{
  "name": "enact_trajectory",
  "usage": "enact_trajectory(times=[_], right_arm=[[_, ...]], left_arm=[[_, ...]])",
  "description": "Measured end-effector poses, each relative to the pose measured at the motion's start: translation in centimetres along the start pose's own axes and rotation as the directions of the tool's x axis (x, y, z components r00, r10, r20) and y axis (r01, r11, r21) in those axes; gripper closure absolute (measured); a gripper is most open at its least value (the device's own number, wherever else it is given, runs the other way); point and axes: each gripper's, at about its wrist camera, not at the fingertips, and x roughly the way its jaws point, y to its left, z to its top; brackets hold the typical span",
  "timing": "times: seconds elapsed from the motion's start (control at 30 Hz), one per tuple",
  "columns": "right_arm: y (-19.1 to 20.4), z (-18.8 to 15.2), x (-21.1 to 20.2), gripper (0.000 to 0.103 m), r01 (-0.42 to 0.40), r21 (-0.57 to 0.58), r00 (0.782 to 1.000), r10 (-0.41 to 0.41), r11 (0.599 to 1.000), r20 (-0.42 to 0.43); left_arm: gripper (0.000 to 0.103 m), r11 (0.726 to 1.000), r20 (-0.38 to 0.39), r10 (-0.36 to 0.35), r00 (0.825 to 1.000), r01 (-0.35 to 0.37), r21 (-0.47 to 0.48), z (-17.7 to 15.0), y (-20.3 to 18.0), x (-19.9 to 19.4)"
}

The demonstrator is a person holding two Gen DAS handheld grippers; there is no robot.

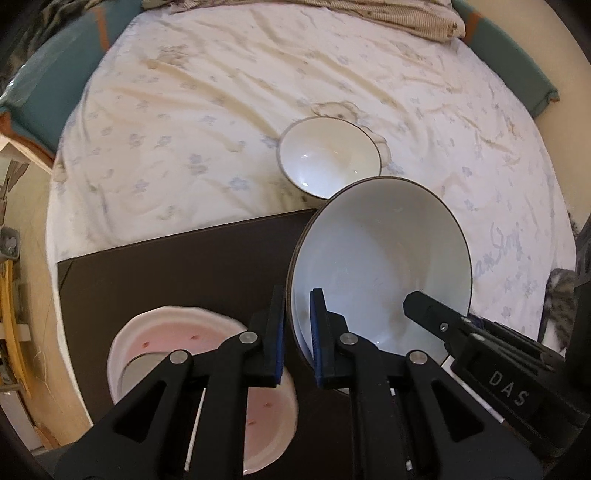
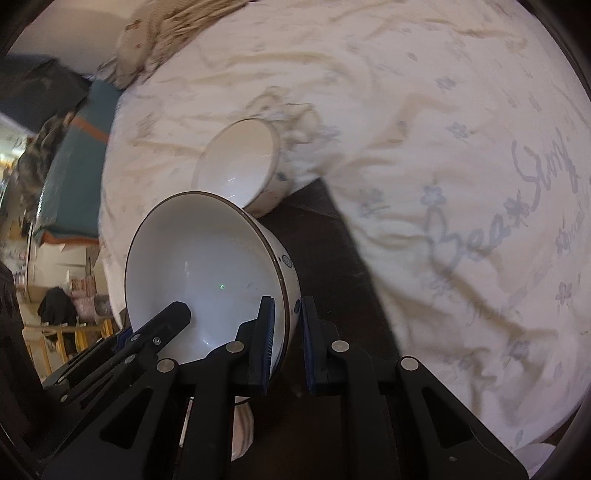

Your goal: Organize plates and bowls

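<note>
Both grippers hold one large white bowl (image 1: 384,258) with a brown rim, tilted above the dark board (image 1: 177,269). My left gripper (image 1: 297,336) is shut on its left rim. My right gripper (image 2: 288,343) is shut on the opposite rim of the same bowl (image 2: 207,266); its finger also shows in the left wrist view (image 1: 428,310). A smaller white bowl (image 1: 328,155) sits on the bed sheet beyond the board; it also shows in the right wrist view (image 2: 240,166). A pink plate (image 1: 162,332) lies on the board under my left gripper.
The white flowered bed sheet (image 1: 221,110) covers the bed. A teal mattress edge (image 1: 55,85) runs on both sides. A striped cloth (image 1: 388,18) lies at the far end. Furniture and clutter stand at the left (image 2: 55,295).
</note>
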Motion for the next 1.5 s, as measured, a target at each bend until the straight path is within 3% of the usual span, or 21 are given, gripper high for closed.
enact_trajectory(times=[0.7,1.07,1.5], right_arm=[[10.1,-8.5,-1.0,0.087,-0.025,-0.249,0.999,0.014,0.968,-0.044],[12.9,-11.0,1.7,0.087,-0.002,-0.29,0.995,-0.026,0.957,-0.095],[13.1,-12.3,5.1,0.084,0.051,-0.308,0.982,-0.105,0.95,-0.158]], left_arm=[[0.092,0.996,0.018,-0.02,1.0,0.022,-0.089,-8.4,9.2,-5.8],[0.092,0.995,-0.005,-0.013,1.0,0.013,-0.099,-10.2,12.4,-4.6],[0.092,0.995,-0.055,-0.005,0.998,-0.001,-0.101,-10.5,13.4,-1.8]])
